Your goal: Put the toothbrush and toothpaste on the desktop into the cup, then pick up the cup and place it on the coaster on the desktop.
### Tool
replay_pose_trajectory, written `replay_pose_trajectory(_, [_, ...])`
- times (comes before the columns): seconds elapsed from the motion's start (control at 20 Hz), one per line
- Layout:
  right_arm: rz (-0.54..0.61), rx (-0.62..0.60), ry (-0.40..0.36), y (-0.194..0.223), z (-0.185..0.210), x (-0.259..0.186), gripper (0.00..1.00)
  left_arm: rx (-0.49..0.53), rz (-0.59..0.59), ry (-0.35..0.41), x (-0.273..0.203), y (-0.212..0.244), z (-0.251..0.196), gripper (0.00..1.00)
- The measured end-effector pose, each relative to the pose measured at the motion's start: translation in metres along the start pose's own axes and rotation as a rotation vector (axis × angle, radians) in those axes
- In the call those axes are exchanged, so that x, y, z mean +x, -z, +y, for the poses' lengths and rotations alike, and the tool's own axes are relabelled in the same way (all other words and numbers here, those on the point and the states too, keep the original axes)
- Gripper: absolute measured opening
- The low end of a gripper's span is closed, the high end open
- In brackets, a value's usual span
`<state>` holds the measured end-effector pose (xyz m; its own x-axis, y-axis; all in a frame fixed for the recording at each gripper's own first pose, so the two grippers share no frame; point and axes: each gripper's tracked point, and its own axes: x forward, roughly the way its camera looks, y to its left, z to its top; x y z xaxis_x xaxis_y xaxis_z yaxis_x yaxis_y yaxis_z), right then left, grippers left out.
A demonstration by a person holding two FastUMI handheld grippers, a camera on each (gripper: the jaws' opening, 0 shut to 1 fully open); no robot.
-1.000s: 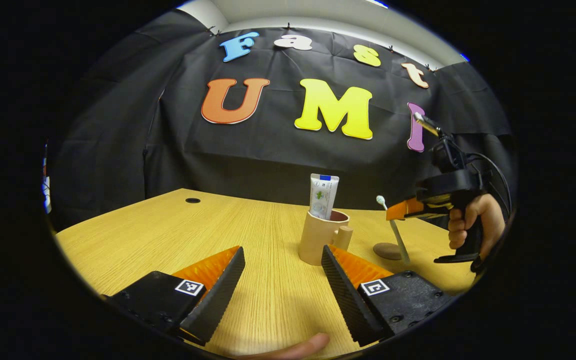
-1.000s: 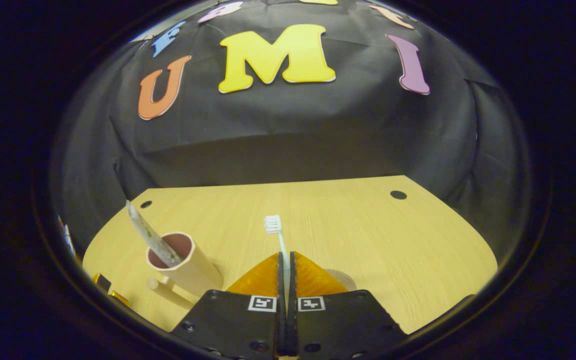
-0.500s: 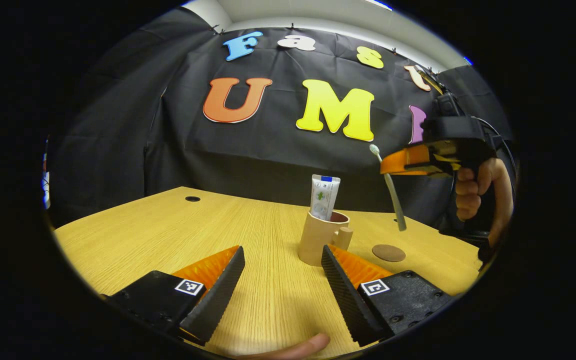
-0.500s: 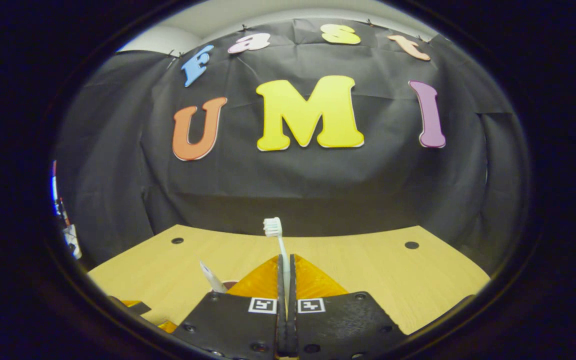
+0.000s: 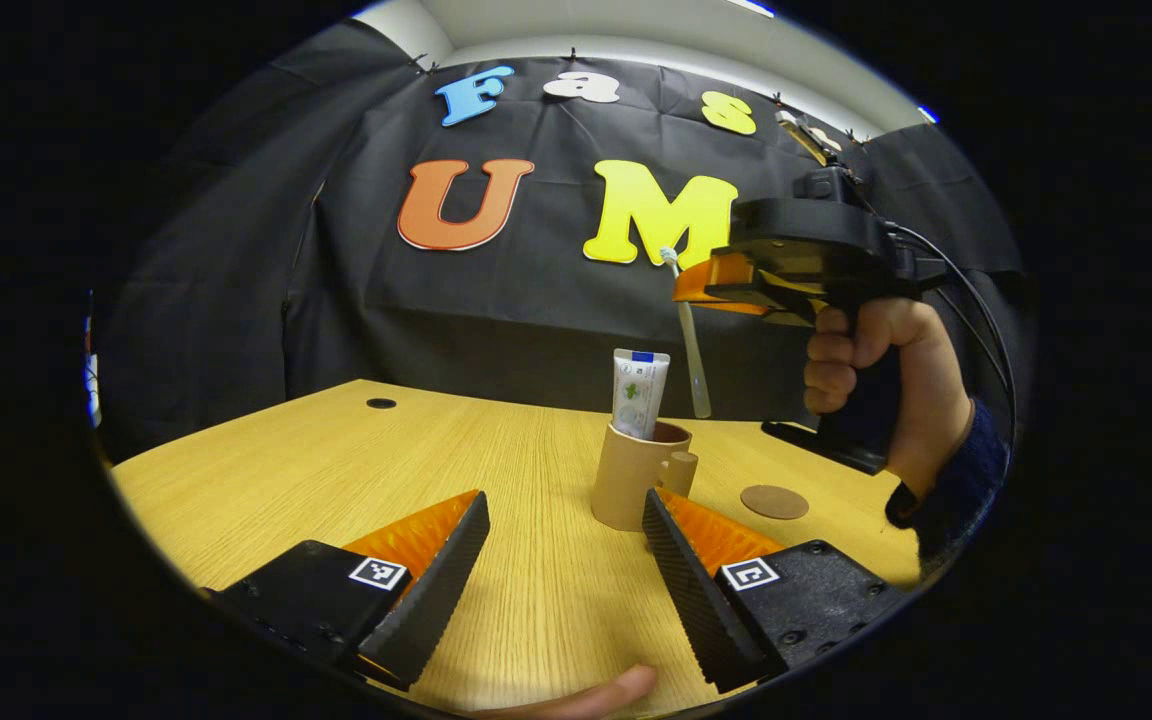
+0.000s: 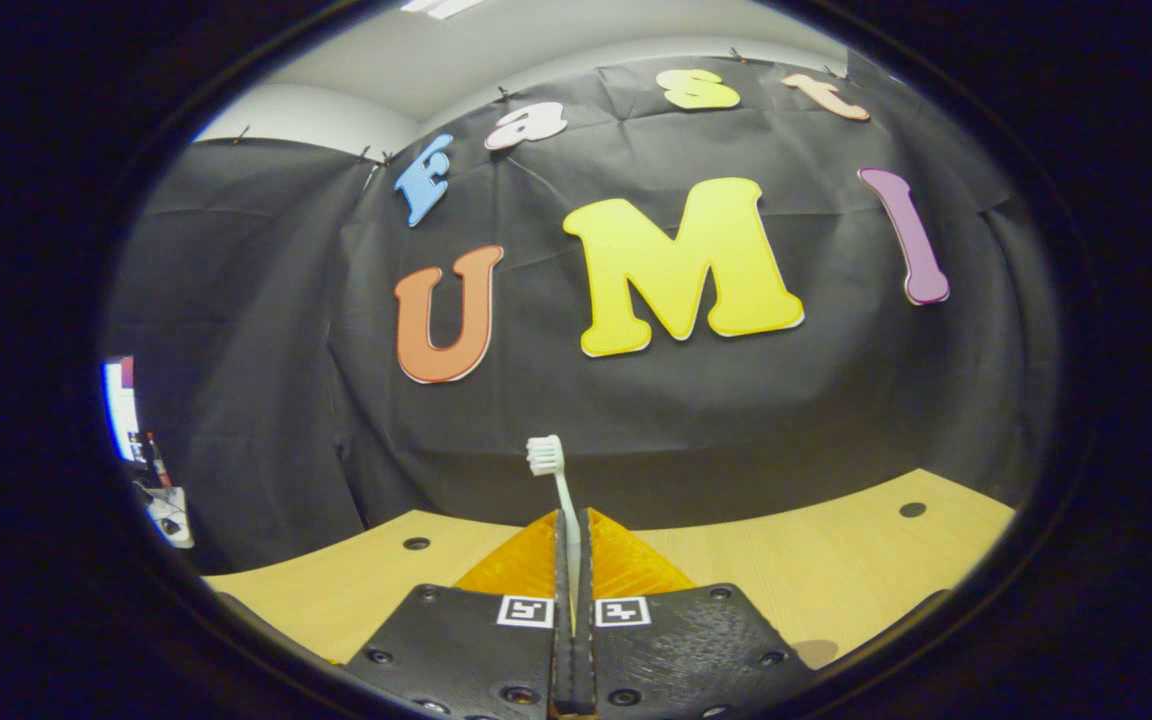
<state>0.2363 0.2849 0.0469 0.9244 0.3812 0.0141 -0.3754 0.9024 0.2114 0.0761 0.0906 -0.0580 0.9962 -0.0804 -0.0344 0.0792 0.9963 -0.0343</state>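
A tan cup (image 5: 633,487) stands upright on a pale wooden desktop (image 5: 336,470), and everything here is placed relative to that cup. A toothpaste tube (image 5: 636,393) stands inside the cup, its flat end sticking up above the rim. Just above the cup and slightly to its right in the left gripper view, the right gripper (image 5: 693,292), held in a person's hand (image 5: 876,385), pinches a toothbrush (image 5: 690,345) between both fingers; the handle hangs down toward the cup's mouth without touching it, bristles up. In the right gripper view the same fingers are pressed together on the toothbrush (image 6: 558,495). The left gripper (image 5: 561,560) sits low in front of the cup, fingers spread wide, holding nothing. A round brown coaster (image 5: 774,501) lies flat on the desktop near the cup's right side, apart from it.
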Motion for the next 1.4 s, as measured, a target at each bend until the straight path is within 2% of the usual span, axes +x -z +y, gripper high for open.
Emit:
replay_pose_trajectory(0.1, [-0.004,0.017,-0.032,0.004,0.008,0.003,0.0,0.028,-0.035,-0.032,-0.002,-0.008,0.006,0.98])
replay_pose_trajectory(0.25, [-0.016,0.039,-0.043,0.005,0.012,0.004,0.01,0.025,-0.106,-0.017,-0.008,-0.023,0.001,0.98])
replay_pose_trajectory(0.55, [0.025,0.083,-0.057,0.026,0.01,0.011,0.05,0.037,-0.117,-0.017,-0.008,-0.023,0.001,1.0])
replay_pose_trajectory(0.6, [0.03,0.085,-0.061,0.028,0.009,0.008,0.02,0.035,-0.12,-0.015,-0.008,-0.023,0.002,0.98])
replay_pose_trajectory(0.7, [0.041,0.077,-0.066,0.031,0.006,-0.001,0.3,0.03,-0.119,-0.014,-0.007,-0.023,0.002,0.98])
replay_pose_trajectory(0.75, [0.04,0.062,-0.051,0.031,0.002,-0.005,0.57,0.025,-0.118,-0.012,-0.007,-0.023,0.002,0.98])
replay_pose_trajectory(0.85, [0.032,0.033,-0.025,0.03,-0.005,-0.016,0.77,0.014,-0.112,-0.006,-0.006,-0.022,0.001,0.98])
replay_pose_trajectory(0.9, [0.029,0.019,-0.021,0.025,-0.007,-0.022,0.94,0.009,-0.115,-0.008,-0.006,-0.024,0.002,0.98])
replay_pose_trajectory(1.1, [-0.02,-0.026,0.013,0.003,-0.018,-0.055,0.95,-0.006,-0.102,-0.037,-0.011,-0.032,0.005,1.0])
replay_pose_trajectory(1.3, [-0.065,-0.076,0.044,-0.024,-0.032,-0.097,0.95,-0.005,-0.096,-0.06,-0.021,-0.056,0.003,0.98])
replay_pose_trajectory(1.35, [-0.086,-0.083,0.054,-0.032,-0.035,-0.107,0.91,-0.022,-0.093,-0.052,-0.022,-0.063,0.0,0.98])
replay_pose_trajectory(1.4, [-0.101,-0.087,0.063,-0.037,-0.04,-0.12,0.95,-0.039,-0.081,-0.032,-0.022,-0.07,-0.005,0.97])
